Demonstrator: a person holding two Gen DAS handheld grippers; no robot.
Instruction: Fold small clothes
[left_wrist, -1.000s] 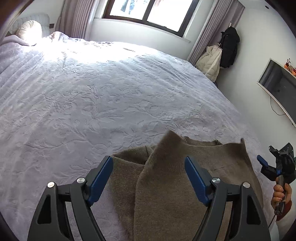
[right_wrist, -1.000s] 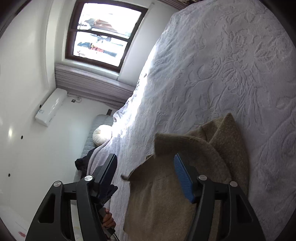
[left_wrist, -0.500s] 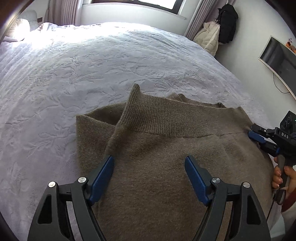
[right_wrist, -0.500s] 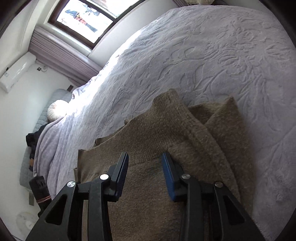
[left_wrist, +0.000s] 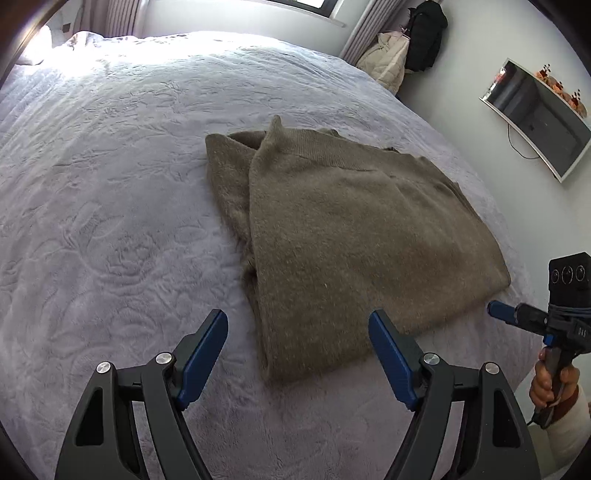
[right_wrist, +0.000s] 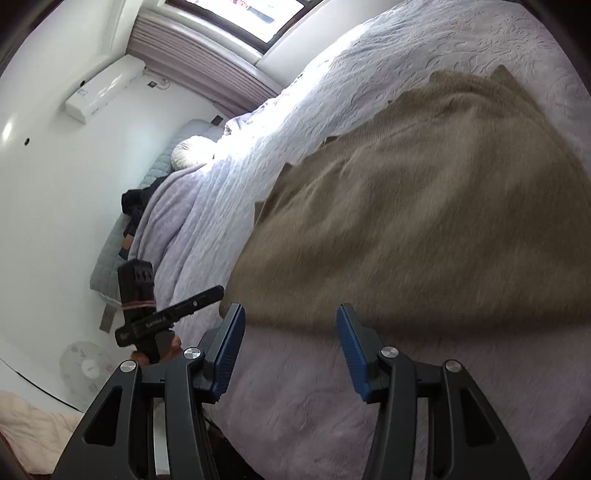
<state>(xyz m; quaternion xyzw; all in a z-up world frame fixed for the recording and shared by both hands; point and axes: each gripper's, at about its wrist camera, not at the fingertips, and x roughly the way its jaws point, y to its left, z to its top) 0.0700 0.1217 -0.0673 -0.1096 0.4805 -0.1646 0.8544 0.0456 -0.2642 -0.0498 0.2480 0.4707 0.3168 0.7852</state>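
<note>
A brown knitted sweater (left_wrist: 351, 229) lies folded flat on the lavender bedspread (left_wrist: 110, 206), its ribbed hem edge at the far side. It also shows in the right wrist view (right_wrist: 424, 221). My left gripper (left_wrist: 297, 354) is open and empty, hovering just short of the sweater's near corner. My right gripper (right_wrist: 290, 345) is open and empty, just off the sweater's near edge; it also shows at the right of the left wrist view (left_wrist: 517, 317), held in a hand. The left gripper appears in the right wrist view (right_wrist: 173, 314).
A wall television (left_wrist: 535, 114) and hanging coats (left_wrist: 406, 55) stand to the right of the bed. A pillow (right_wrist: 188, 155) and headboard lie at the bed's far end. An air conditioner (right_wrist: 103, 88) hangs on the wall.
Both grippers have pulled back off the sweater toward the near bed edge. The sweater, earlier under the fingers, now lies folded and released ahead of them. The right gripper has opened wider.
</note>
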